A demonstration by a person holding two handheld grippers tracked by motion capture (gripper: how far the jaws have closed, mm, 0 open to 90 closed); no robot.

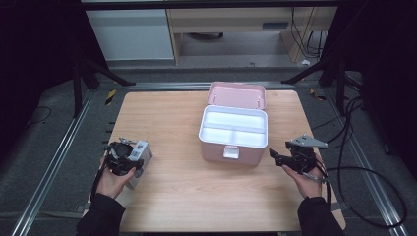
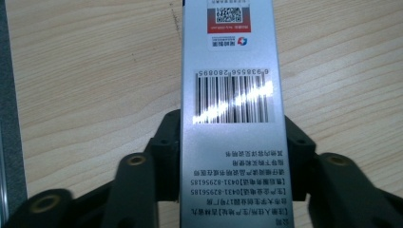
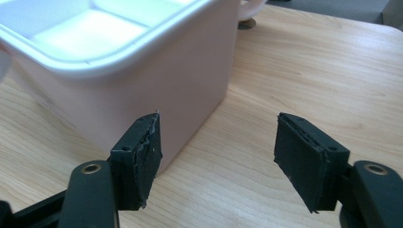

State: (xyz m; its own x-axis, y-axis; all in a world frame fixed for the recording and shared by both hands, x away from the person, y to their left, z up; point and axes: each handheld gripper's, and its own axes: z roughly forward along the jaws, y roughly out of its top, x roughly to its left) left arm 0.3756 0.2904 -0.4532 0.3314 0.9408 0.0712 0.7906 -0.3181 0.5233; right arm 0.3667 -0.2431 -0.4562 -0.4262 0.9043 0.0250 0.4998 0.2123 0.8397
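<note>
The left gripper (image 2: 233, 156) has a long, silvery-grey cardboard carton printed with a barcode and small text (image 2: 231, 118) lying lengthwise between its black jaws, the box running straight out ahead of them over the pale wooden table (image 1: 172, 196). Both jaws flank the carton's long sides very closely, but I cannot tell whether the pads are actually pressing or have just let go.

The carton looks light and probably half hollow, stiff along its edges yet easy to dent on the broad faces. Its glossy printed skin catches the light, so I'd expect it to slide under a loose pinch. The narrow long sides near the middle seem the sensible place to take hold, squeezing gently.

The right gripper (image 3: 216, 161) stands wide open with nothing between its pads. Just ahead and to its left sits the open pink plastic storage box with a white divided tray (image 3: 157, 80).
</note>
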